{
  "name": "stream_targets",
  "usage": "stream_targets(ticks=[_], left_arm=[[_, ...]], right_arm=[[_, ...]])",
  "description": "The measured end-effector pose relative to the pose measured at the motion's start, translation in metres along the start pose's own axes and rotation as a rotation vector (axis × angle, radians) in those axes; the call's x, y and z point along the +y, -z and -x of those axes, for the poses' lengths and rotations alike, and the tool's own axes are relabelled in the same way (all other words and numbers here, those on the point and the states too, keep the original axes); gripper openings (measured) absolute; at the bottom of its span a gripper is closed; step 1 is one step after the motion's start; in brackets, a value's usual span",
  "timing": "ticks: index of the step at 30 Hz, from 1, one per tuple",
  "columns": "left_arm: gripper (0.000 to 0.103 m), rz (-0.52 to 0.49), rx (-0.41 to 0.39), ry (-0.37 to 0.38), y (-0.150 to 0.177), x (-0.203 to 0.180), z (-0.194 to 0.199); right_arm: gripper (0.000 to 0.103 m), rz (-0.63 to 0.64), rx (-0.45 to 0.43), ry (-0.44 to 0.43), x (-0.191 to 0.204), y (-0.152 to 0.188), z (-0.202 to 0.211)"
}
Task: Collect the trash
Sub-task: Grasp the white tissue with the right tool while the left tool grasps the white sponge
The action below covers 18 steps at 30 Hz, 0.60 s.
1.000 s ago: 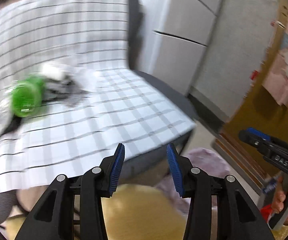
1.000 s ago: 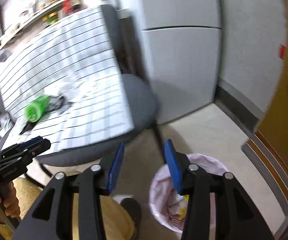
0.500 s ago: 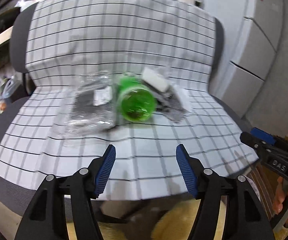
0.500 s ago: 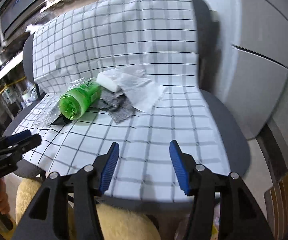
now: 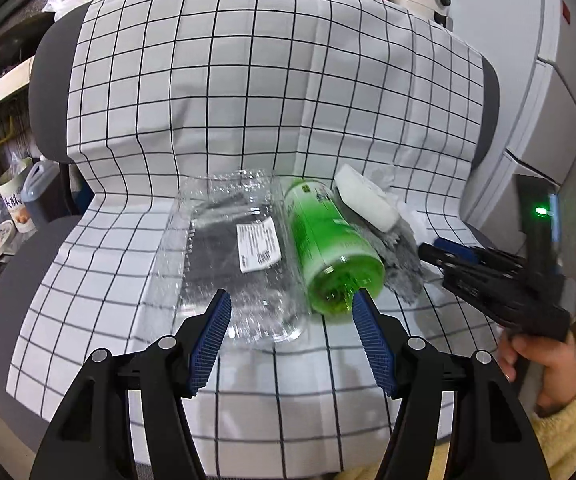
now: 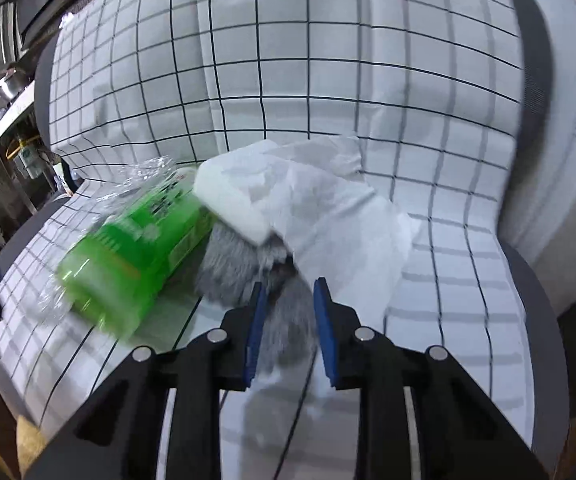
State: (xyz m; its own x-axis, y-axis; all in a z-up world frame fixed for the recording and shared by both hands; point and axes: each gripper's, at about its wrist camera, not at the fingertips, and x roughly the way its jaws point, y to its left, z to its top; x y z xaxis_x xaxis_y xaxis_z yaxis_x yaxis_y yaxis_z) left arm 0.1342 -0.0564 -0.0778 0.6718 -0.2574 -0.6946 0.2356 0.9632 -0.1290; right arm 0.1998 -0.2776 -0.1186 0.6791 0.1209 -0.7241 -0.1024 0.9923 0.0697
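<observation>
Trash lies on a chair seat covered with a white checked cloth [image 5: 88, 264]. A green plastic bottle [image 5: 328, 240] lies on its side, bottom toward me. Left of it is a clear plastic package [image 5: 228, 248] with a white label. Right of it lie a white foam block [image 5: 364, 200], a grey rag [image 5: 400, 252] and a white wrapper [image 6: 340, 216]. My left gripper [image 5: 291, 320] is open just in front of the bottle and package. My right gripper [image 6: 286, 312] is open, jaws partly closed, with the grey rag [image 6: 244, 264] between its tips. The bottle [image 6: 136, 248] also shows there.
The chair's checked backrest [image 5: 248, 80] rises behind the trash. Grey cabinets [image 5: 560, 92] stand to the right. Shelves with bottles and jars [image 5: 12, 200] are at the left. The right gripper [image 5: 488, 276] and the hand holding it show in the left wrist view.
Both grippers have swung from the floor and bin toward the chair and moved in close to the trash. The right gripper's jaws have narrowed around the grey rag.
</observation>
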Motion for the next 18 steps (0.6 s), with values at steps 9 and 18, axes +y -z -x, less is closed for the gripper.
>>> stream_targets(ticks=[9, 18], left_arm=[[0.064, -0.062, -0.018, 0.015, -0.015, -0.012, -0.008], [0.071, -0.155, 0.026, 0.028, -0.021, -0.044, -0.025]], right_arm=[[0.004, 0.041, 0.010, 0.073, -0.002, -0.022, -0.038], [0.002, -0.188, -0.105, -0.103, -0.050, -0.006, 0.047]])
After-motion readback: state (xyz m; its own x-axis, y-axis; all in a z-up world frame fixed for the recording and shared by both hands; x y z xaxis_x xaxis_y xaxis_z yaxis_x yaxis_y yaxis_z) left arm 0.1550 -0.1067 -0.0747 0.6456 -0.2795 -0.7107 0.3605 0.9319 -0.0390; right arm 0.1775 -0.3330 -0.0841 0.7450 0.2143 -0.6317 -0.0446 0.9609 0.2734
